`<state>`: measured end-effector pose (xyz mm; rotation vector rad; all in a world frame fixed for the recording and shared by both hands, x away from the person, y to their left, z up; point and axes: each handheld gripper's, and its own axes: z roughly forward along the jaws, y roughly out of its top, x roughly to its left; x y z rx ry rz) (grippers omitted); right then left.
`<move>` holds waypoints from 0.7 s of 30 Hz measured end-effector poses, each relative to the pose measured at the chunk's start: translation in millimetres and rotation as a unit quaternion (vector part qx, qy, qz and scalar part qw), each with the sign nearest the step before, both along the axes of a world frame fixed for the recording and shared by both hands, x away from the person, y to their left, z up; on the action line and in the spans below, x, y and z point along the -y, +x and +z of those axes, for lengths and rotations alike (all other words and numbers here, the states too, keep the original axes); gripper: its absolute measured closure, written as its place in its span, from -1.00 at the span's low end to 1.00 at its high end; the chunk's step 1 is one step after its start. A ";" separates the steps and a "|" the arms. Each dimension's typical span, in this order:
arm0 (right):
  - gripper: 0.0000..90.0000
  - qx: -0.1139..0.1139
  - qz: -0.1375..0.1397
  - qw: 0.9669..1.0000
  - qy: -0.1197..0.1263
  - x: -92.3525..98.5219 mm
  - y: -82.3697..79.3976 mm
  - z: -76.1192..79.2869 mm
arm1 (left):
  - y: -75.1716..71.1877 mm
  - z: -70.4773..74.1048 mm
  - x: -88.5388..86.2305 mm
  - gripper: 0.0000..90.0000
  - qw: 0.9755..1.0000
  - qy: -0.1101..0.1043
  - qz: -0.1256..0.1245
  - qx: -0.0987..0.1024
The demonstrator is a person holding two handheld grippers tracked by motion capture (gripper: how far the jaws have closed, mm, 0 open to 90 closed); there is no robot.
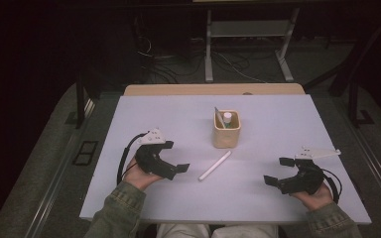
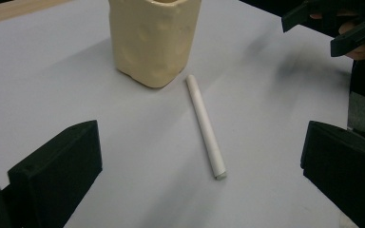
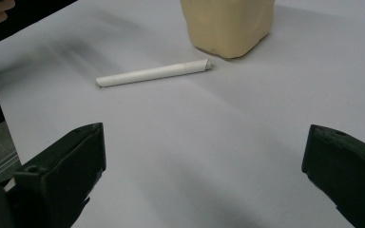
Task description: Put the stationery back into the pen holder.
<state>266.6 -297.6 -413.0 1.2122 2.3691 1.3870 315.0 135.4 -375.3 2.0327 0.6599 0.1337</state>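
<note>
Dim room all round, seen from the high view: dark floor with loose cables, pale metal legs of another stand at the back, and in the middle a matt pale lilac-grey desk (image 1: 144, 114) with a wooden edge along its far side. On it, near the centre, a squat cream-yellow ceramic cup (image 1: 226, 130) with a white-capped tube and a thin stick standing inside. Just in front of that cup, apart from it, a slim white cylindrical pen (image 1: 215, 166) lying flat and slanting, bare desk around it. Left tongs (image 1: 177, 168) just beside the pen's near end, jaws spread and holding nothing; right tongs (image 1: 279, 170) farther off to the other side, likewise spread and empty.

Left gripper view: pen (image 2: 206, 124) lying between the two wide black jaws, a little farther out, its far tip close to the cup (image 2: 154, 38) but not touching. Right tongs (image 2: 333, 29) far off at the top corner.

Right gripper view: pen (image 3: 153, 73) crosswise ahead, well beyond the parted jaws; cup (image 3: 227, 23) behind its right end.

Best done, probably, with the left tongs: lower until the jaw tips almost graze the desk, turn so the jaws straddle the pen across its length, grip near the middle so neither end droops, close gently against rolling. Smooth surface, so likely to skid if nudged.
</note>
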 end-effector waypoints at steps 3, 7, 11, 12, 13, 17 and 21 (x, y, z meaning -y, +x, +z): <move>-0.99 -0.001 0.002 1.000 0.000 -0.3 -0.3 -0.2 | 2.8 0.4 4.8 -1.00 1.000 0.007 -0.005 -0.004; -0.99 -0.001 0.003 1.000 0.000 -0.5 -0.4 -0.2 | 6.7 1.1 11.0 -1.00 1.000 0.015 -0.011 -0.007; -0.99 0.000 0.002 1.000 -0.001 -0.3 -0.5 -0.3 | 10.6 3.5 17.3 -1.00 1.000 0.022 -0.019 -0.008; -0.99 0.000 0.002 1.000 -0.002 -0.3 -0.4 -0.3 | 11.2 3.9 18.6 -1.00 1.000 0.022 -0.019 -0.009; -0.99 0.000 0.002 1.000 -0.002 -0.3 -0.3 -0.4 | 12.4 4.5 20.6 -1.00 1.000 0.022 -0.020 -0.010; -0.99 0.000 0.003 1.000 -0.001 -0.3 -0.3 -0.3 | 15.4 6.8 27.6 -1.00 0.999 0.029 -0.028 -0.014; -0.99 0.001 0.003 1.000 -0.001 0.0 -0.3 -0.2 | 18.3 8.7 37.3 -1.00 0.999 0.034 -0.036 -0.016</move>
